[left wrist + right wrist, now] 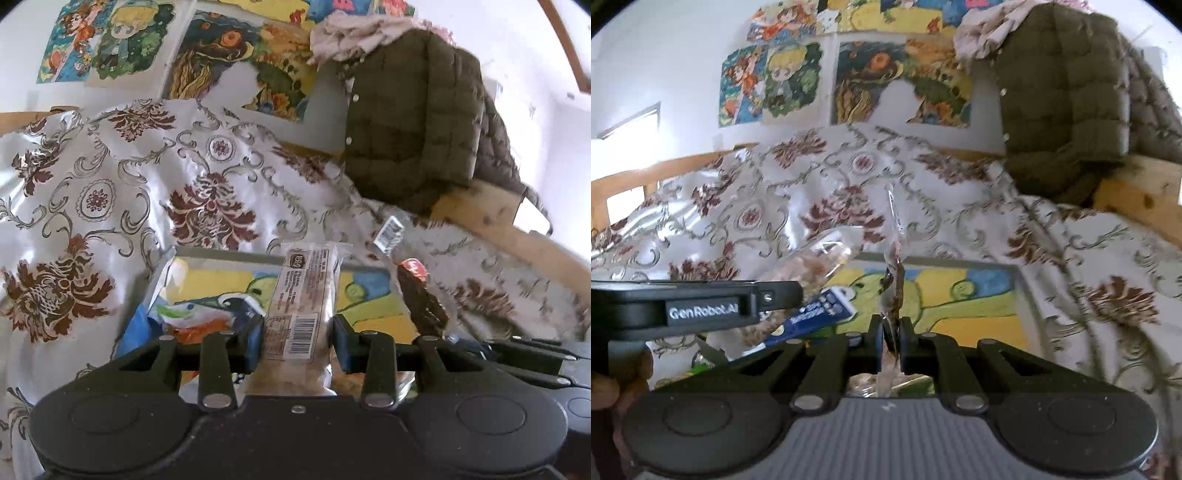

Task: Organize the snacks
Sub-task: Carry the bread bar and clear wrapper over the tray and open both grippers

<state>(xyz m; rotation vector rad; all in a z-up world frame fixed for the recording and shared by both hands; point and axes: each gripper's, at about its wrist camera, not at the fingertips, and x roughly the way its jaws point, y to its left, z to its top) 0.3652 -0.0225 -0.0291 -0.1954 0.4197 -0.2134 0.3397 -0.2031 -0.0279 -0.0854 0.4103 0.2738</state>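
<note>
Clamping a clear snack packet (301,302), the left tool (298,341) hides its base; right tool (891,341) pinches a blurred wrapper (894,280).

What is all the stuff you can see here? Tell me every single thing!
Clear snack pack: one, pale with barcode, between the left gripper's pads.
Dark snack packet: one, brown in clear wrap, pinched in the right gripper.
Painted tray: one, yellow, green and blue, on the cloth.
Blue packet: one, in the tray.
Floral cloth: one, white with maroon flowers, under everything.
Jacket: one, olive quilted, back right.
Cartoon pictures: several, colourful, on the wall.
Left gripper: black, closed on the clear snack pack.
Right gripper: black, shut on the dark snack packet.
</note>
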